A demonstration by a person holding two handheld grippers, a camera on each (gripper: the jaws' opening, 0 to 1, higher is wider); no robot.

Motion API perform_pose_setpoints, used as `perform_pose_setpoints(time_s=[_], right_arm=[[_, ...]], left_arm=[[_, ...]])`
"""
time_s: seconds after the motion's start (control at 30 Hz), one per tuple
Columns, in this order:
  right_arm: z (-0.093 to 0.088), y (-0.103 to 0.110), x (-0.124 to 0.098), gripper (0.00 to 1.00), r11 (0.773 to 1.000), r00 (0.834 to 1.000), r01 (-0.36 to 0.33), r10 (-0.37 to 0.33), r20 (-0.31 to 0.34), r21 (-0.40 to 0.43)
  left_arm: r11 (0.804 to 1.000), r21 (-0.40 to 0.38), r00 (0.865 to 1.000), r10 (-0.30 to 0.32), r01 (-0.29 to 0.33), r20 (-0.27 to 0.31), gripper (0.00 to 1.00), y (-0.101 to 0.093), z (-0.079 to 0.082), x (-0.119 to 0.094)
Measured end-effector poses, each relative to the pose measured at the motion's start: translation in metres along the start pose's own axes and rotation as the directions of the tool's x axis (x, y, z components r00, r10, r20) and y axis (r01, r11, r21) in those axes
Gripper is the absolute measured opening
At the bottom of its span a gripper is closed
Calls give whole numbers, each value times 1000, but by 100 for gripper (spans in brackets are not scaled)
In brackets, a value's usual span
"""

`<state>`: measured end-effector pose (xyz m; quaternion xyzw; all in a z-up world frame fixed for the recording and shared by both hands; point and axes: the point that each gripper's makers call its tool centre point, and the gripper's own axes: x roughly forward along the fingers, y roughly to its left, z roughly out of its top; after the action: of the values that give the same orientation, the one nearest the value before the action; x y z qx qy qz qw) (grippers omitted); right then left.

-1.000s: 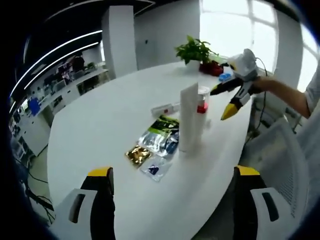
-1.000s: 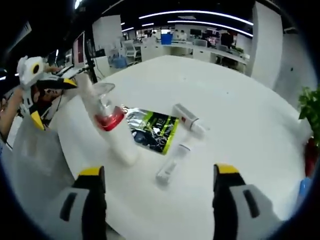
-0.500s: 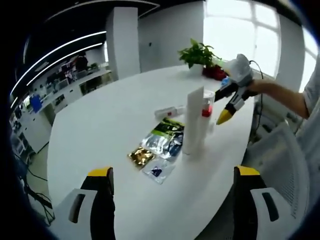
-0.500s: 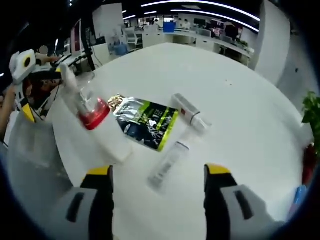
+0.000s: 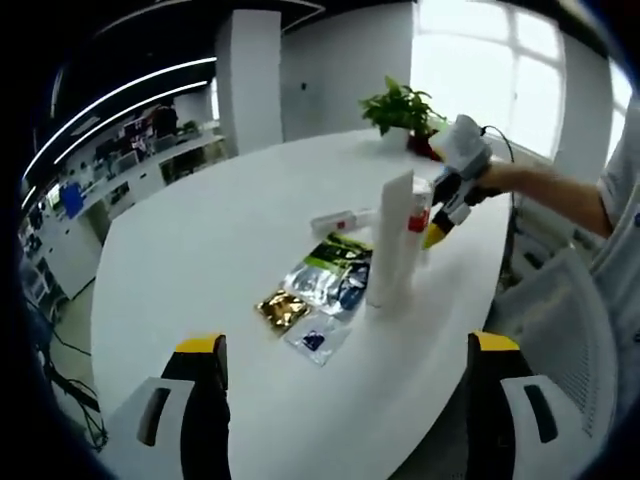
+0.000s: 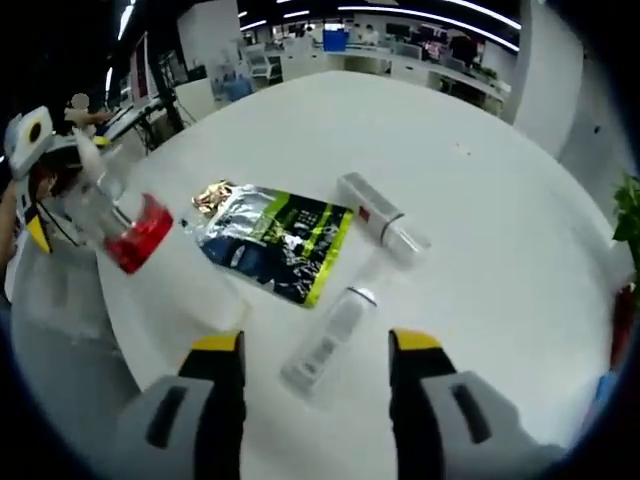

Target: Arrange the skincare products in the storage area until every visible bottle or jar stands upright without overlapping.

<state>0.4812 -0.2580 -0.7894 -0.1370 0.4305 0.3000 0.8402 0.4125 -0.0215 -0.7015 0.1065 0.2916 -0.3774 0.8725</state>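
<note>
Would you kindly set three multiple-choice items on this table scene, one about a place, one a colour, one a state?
1. Where does the clear tube lie?
A. before the right claw
B. on the silver-green pouch
C. beside the plant

2. What colour is the band on the clear-capped bottle?
A. blue
B. red
C. yellow

3. How is the tall white tube placed?
A. lying flat
B. standing upright
C. held by the left claw

Answers: 1 A, it lies between the right claw's tips; 2 B, the band shows red; 3 B, it stands on the white table.
</note>
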Motion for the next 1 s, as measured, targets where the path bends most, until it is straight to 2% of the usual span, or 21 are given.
perform_pose_setpoints(time_s=[0.37, 0.67, 0.87, 1.0], right_arm=[[-5, -6, 18, 48, 1000, 998, 17, -17, -66, -4], [-16, -12, 21, 44, 999, 991, 31, -34, -129, -20], [-19, -15, 21, 35, 999, 990, 32, -33, -135, -10], [-23, -16, 23, 34, 999, 988, 34, -34, -151, -6]], left_arm=[[999, -18, 1000, 30, -30, -6, 97, 8, -2, 0], [999, -43, 1000, 12, -12, -7, 97, 3, -6, 5], [999, -53, 1000, 13, -14, -17, 97, 4, -9, 6], [999, -53, 1000, 9, -10, -17, 97, 3, -7, 5]])
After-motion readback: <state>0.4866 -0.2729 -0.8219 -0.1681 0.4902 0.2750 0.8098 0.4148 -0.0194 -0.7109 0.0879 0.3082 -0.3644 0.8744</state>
